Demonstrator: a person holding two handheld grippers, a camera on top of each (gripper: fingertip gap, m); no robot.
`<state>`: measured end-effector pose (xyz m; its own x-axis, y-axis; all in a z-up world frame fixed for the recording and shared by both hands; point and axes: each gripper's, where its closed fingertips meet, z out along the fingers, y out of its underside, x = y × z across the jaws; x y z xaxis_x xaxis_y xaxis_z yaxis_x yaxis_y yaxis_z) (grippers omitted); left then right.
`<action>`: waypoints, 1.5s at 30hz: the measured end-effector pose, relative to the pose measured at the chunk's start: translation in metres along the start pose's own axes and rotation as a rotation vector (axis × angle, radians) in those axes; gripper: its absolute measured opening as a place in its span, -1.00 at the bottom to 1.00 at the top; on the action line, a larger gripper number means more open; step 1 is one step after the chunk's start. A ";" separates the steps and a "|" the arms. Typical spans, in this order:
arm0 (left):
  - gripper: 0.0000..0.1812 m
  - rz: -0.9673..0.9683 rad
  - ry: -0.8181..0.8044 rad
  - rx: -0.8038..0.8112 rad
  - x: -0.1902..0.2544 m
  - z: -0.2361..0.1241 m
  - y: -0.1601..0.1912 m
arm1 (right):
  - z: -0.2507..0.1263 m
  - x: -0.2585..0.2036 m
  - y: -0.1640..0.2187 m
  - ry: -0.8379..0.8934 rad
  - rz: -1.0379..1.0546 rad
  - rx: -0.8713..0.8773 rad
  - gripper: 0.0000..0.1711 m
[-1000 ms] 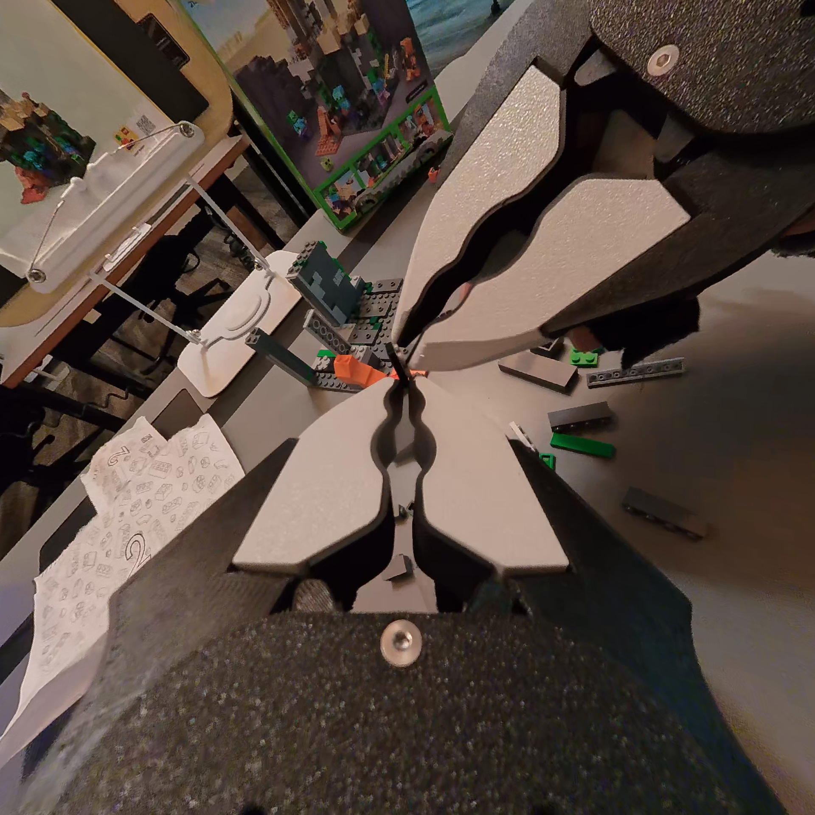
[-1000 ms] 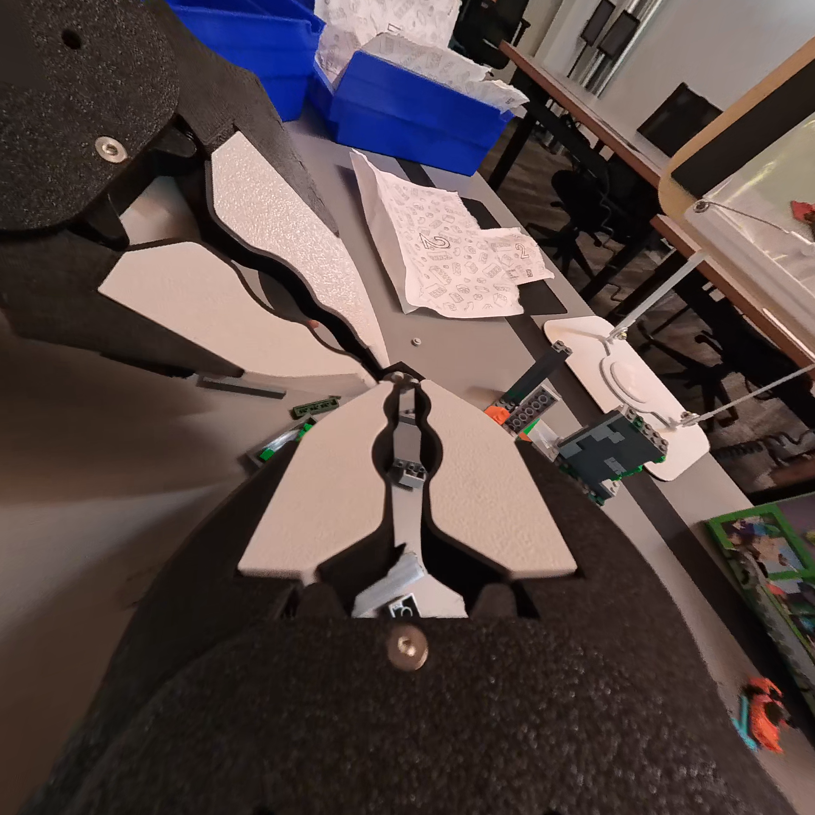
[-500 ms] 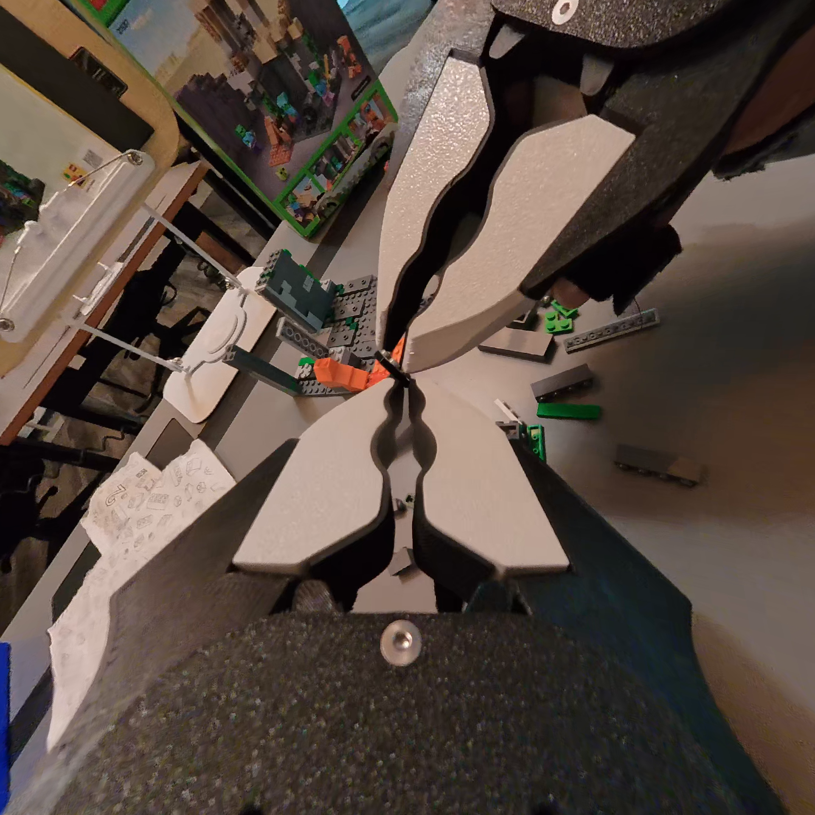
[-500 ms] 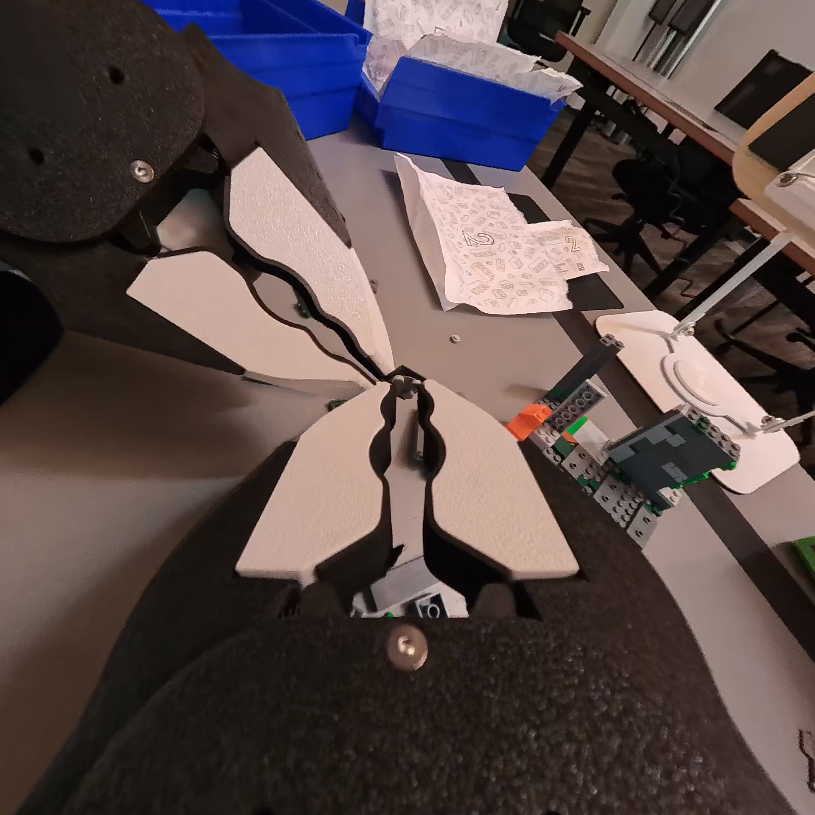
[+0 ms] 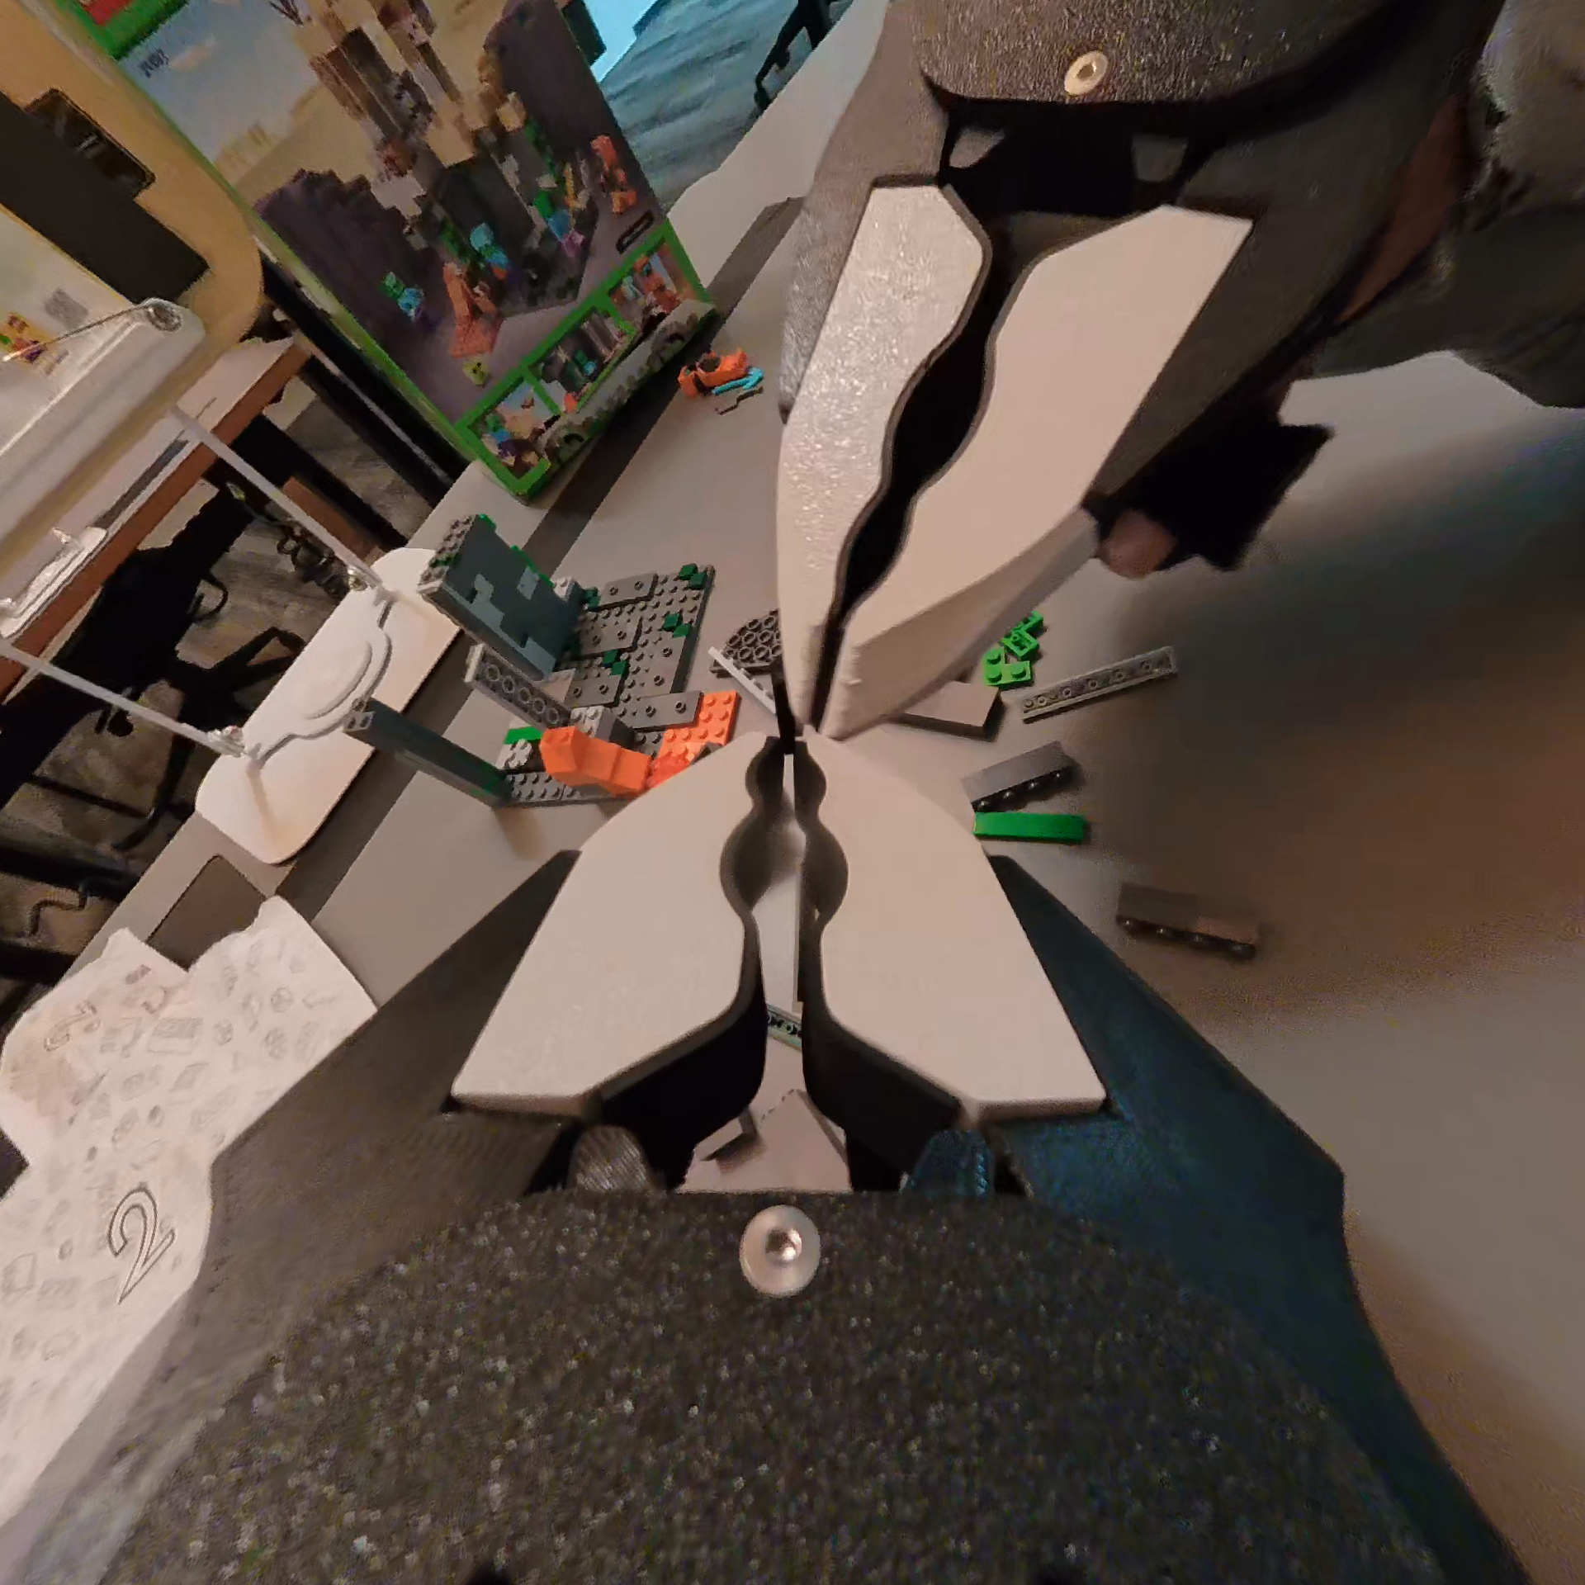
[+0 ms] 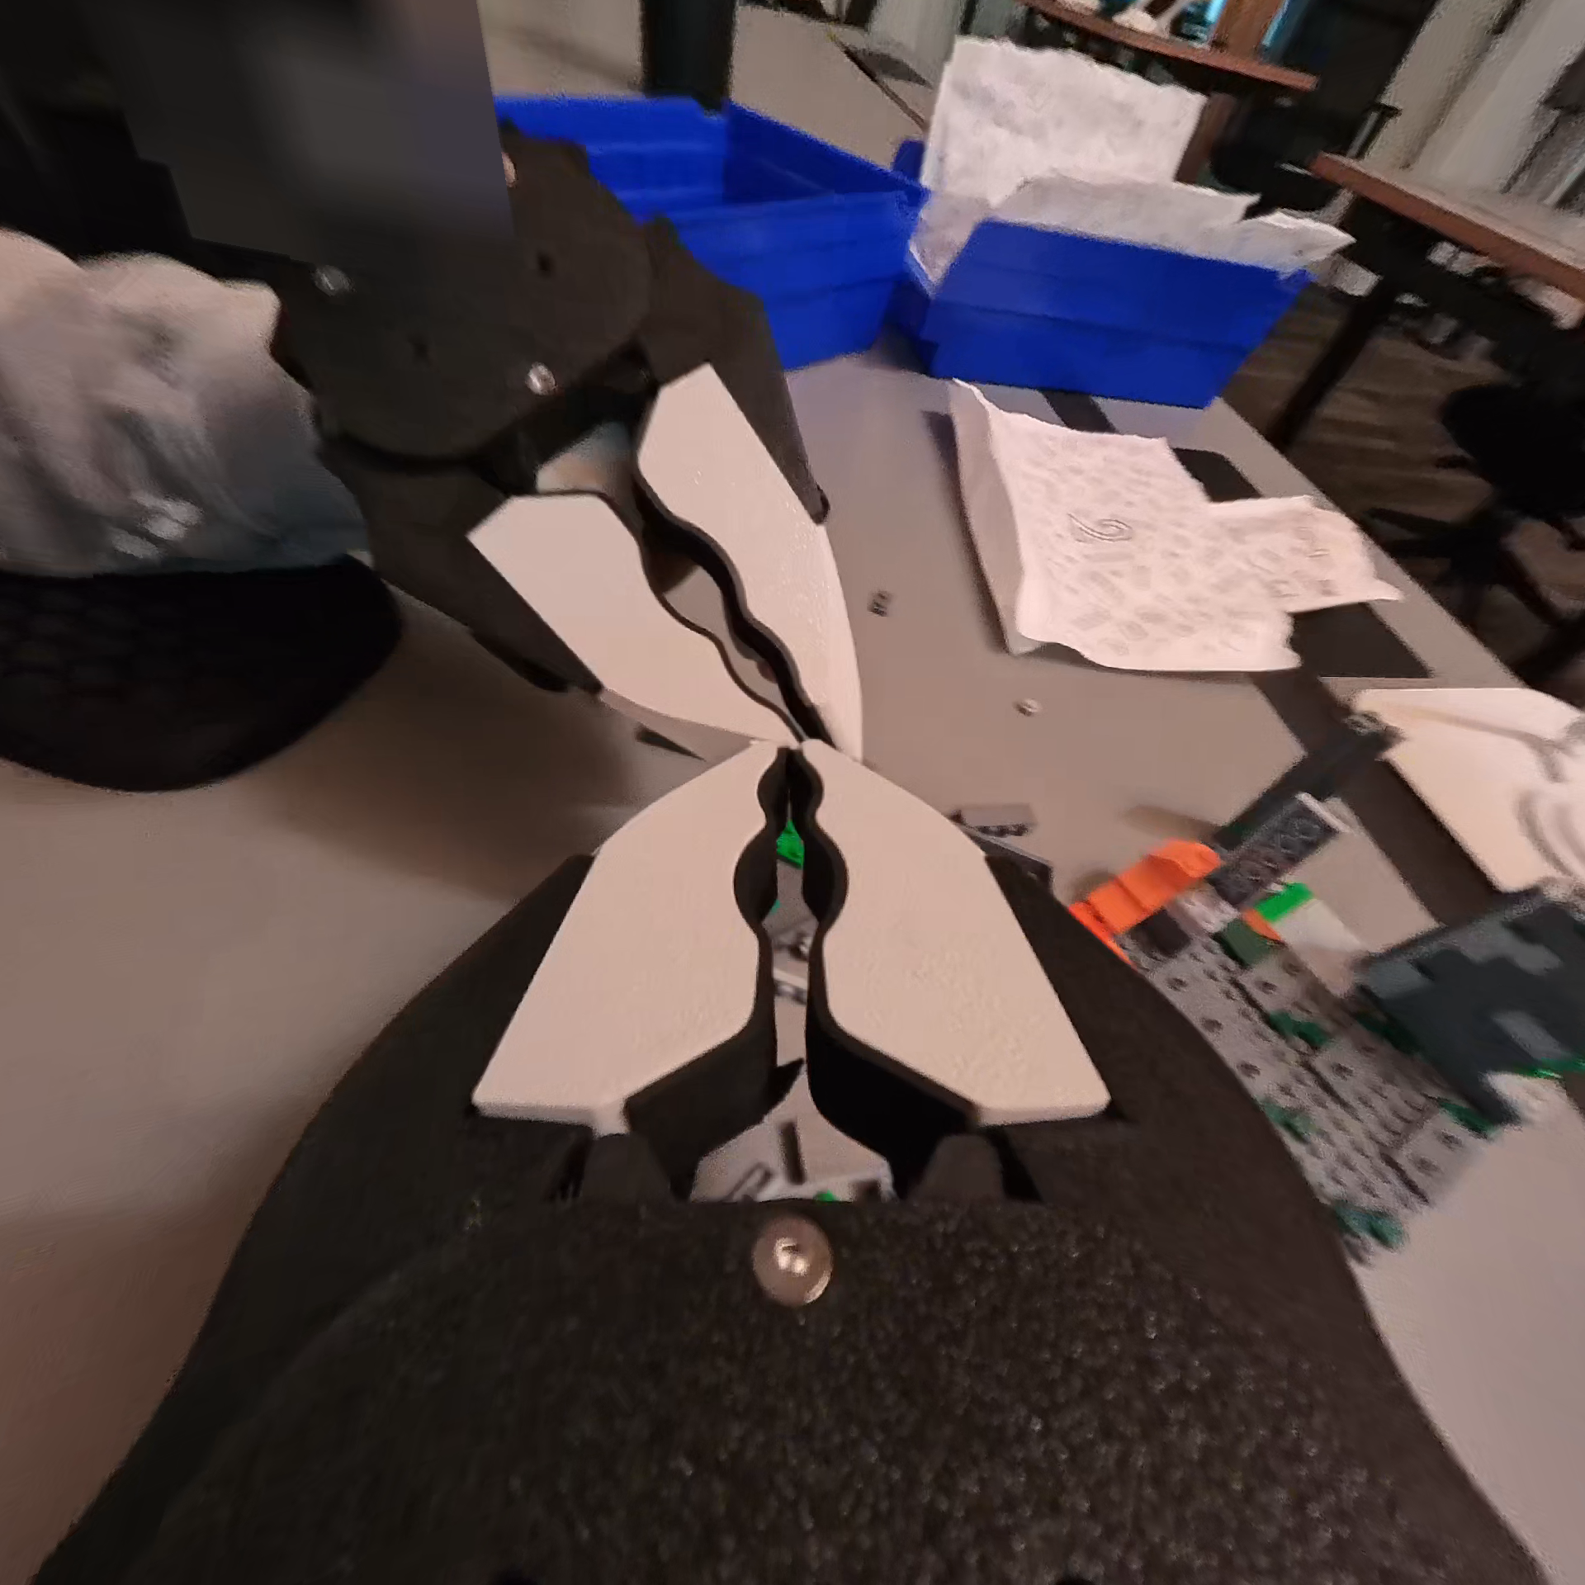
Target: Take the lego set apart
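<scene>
Both claws have lifted and swung since a second ago: the thin dark piece that ran between their tips is down to a sliver, and the half-built model on the bench shows far more plainly under them. Left claw (image 5: 787,744) has its fingers pressed together, with only a narrow dark edge poking out at the tip; I can't tell whether that edge is a lego piece or just the pad. Right claw (image 6: 787,755) meets it tip to tip from the opposite side, fingers likewise drawn together; its own view is smeared with motion, so whether anything is pinched there is unclear to me.

The lego set (image 5: 611,677) sits on the grey bench (image 5: 1372,1072) just beyond the meeting tips: grey plates, an orange chunk, a dark stepped wall tilted at the far-left corner. Loose pieces lie to the right, among them a green strip (image 5: 1029,827) and a dark brick (image 5: 1189,919).

My read is that a small part has just been pulled apart or is about to be let go, and the bulk of the model is not yet dismantled. The set's box (image 5: 480,249) stands well behind.
</scene>
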<state>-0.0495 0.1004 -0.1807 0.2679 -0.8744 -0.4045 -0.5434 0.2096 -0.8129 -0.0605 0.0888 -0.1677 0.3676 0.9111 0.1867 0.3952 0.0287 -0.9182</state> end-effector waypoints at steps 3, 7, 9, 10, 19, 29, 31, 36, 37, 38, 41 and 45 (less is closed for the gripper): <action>-0.97 -0.076 0.005 0.048 -0.007 -0.005 -0.006 | -0.001 0.009 0.003 0.054 -0.012 -0.015 -1.00; -0.97 -0.099 -0.013 0.048 -0.011 -0.006 -0.005 | -0.006 0.013 -0.002 0.056 0.036 0.022 -1.00; -0.97 -0.111 -0.008 0.051 -0.011 -0.005 -0.005 | -0.005 0.016 -0.002 0.073 0.059 0.020 -0.93; -0.97 -0.112 -0.010 0.054 -0.011 -0.005 -0.005 | -0.004 0.017 0.000 0.073 0.074 0.014 -0.88; -0.96 -0.085 0.015 0.068 -0.006 -0.006 -0.006 | -0.002 0.017 0.000 0.065 0.124 0.031 -0.87; -0.96 -0.143 0.063 0.073 -0.005 -0.007 -0.005 | -0.002 0.014 0.001 0.029 0.142 0.039 -0.86; -0.96 -0.165 0.066 0.082 -0.005 -0.007 -0.006 | -0.004 0.017 0.000 0.039 0.155 0.048 -0.91; -0.96 -0.204 0.038 0.081 -0.011 -0.007 -0.006 | -0.004 0.020 0.000 0.061 0.157 0.047 -1.00; -0.96 -0.210 0.036 0.077 -0.012 -0.007 -0.005 | -0.005 0.020 -0.002 0.064 0.154 0.052 -1.00; -0.96 -0.215 0.028 0.078 -0.014 -0.008 -0.005 | -0.006 0.020 -0.004 0.067 0.153 0.061 -1.00; -0.96 -0.237 0.013 0.071 -0.017 -0.008 -0.004 | -0.005 0.020 -0.009 0.075 0.148 0.070 -0.93; -0.96 -0.240 0.020 0.064 -0.014 -0.006 -0.005 | 0.001 0.017 -0.011 0.090 0.132 0.065 -0.86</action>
<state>-0.0551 0.1087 -0.1685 0.3666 -0.9110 -0.1889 -0.4143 0.0219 -0.9099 -0.0589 0.1045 -0.1550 0.4878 0.8682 0.0907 0.2843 -0.0597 -0.9569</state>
